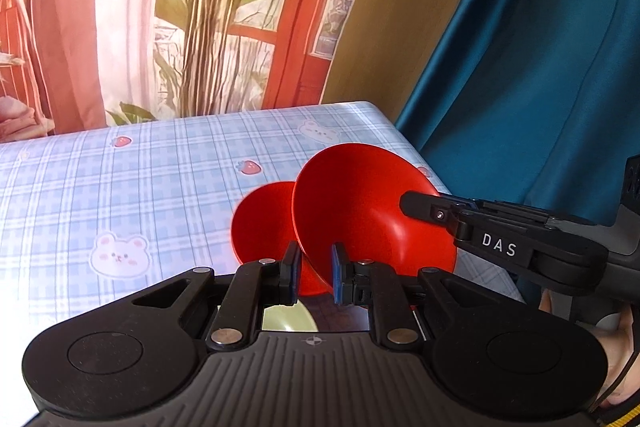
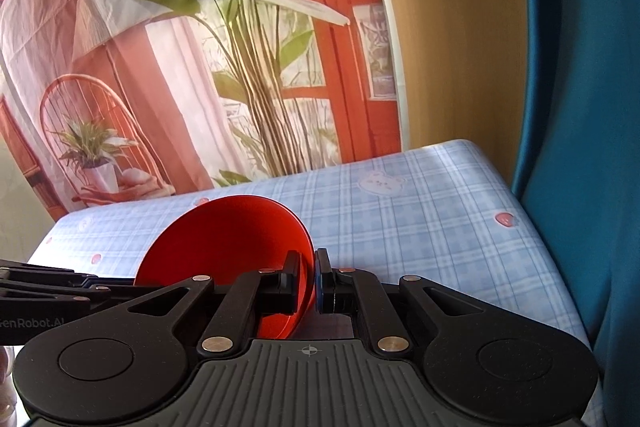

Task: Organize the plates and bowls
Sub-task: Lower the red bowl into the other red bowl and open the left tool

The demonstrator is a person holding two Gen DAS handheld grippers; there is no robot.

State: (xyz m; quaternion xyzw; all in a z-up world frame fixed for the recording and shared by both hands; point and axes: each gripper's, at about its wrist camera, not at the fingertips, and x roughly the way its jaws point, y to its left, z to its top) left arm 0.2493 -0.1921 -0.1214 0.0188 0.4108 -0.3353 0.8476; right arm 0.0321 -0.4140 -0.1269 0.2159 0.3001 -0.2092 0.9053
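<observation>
Both tongs clamped: left gripper (image 1: 316, 273) on smaller red plastic bowl (image 1: 260, 223), right gripper (image 2: 307, 281) on bigger red plastic bowl (image 2: 228, 247), above checked tablecloth (image 1: 120, 187). Nesting/stacking not done yet, I reckon.

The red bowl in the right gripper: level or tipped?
Tipped. The red bowl is pinched at its rim by the right gripper, its opening facing sideways above the table.

"DAS" on the right claw (image 1: 420, 205); "GenRobot.AI" on the left claw (image 2: 24, 323).
</observation>
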